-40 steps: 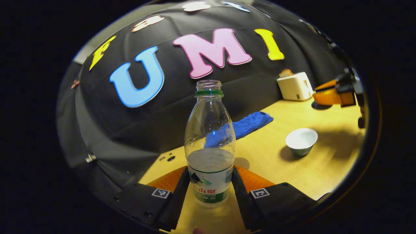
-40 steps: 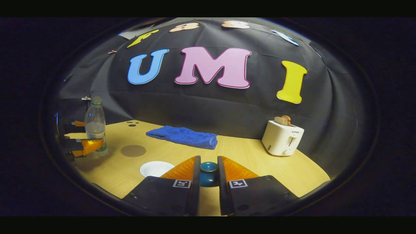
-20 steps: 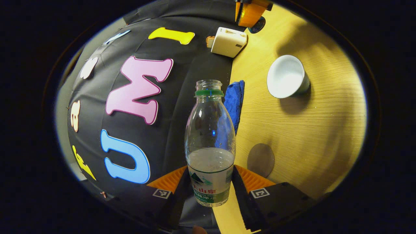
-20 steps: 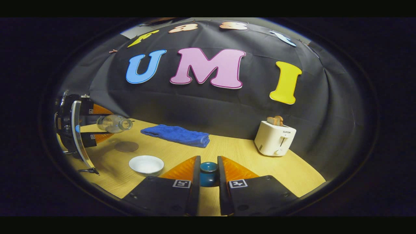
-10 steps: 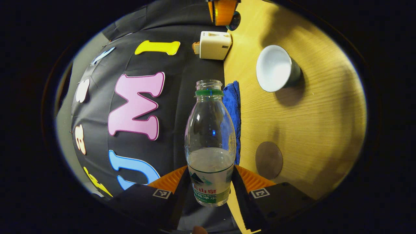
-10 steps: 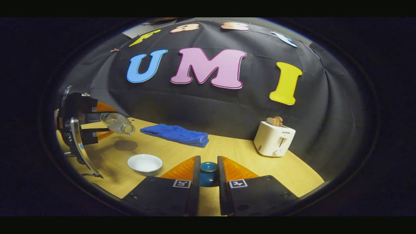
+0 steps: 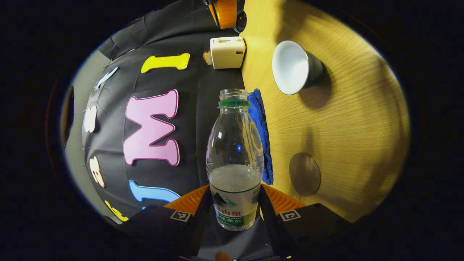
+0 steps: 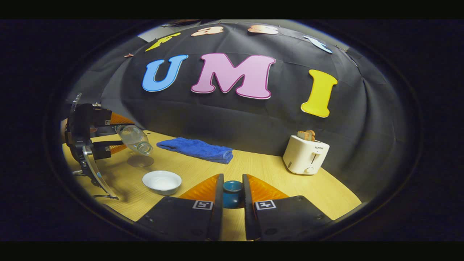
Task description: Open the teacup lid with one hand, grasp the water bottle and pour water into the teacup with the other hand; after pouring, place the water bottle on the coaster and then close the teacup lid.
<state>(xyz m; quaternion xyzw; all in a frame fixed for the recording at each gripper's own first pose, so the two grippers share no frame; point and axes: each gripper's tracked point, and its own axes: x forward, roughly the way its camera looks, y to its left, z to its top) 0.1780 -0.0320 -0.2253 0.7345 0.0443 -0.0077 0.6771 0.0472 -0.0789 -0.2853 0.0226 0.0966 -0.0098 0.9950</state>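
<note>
My left gripper (image 7: 233,210) is shut on a clear uncapped water bottle (image 7: 234,159), both fingers pressing its labelled lower body. In the right gripper view that bottle (image 8: 135,139) is tipped mouth-down to the right, above and left of the open white-lined teacup (image 8: 162,182). The teacup (image 7: 294,67) stands uncovered on the wooden table (image 7: 344,119). A round brown coaster (image 7: 305,174) lies near the bottle; the coaster (image 8: 140,161) sits just below the bottle's mouth. My right gripper (image 8: 231,195) is shut on the dark blue teacup lid (image 8: 232,194), held low over the table.
A folded blue towel (image 8: 196,149) lies along the back of the table. A white toaster (image 8: 306,156) with toast stands at the back right. The towel (image 7: 260,127) and toaster (image 7: 227,52) also appear past the bottle in the left gripper view.
The left gripper has lifted the bottle from upright and tilted it ever further mouth-down toward the teacup. The right gripper holds the lid almost still.
</note>
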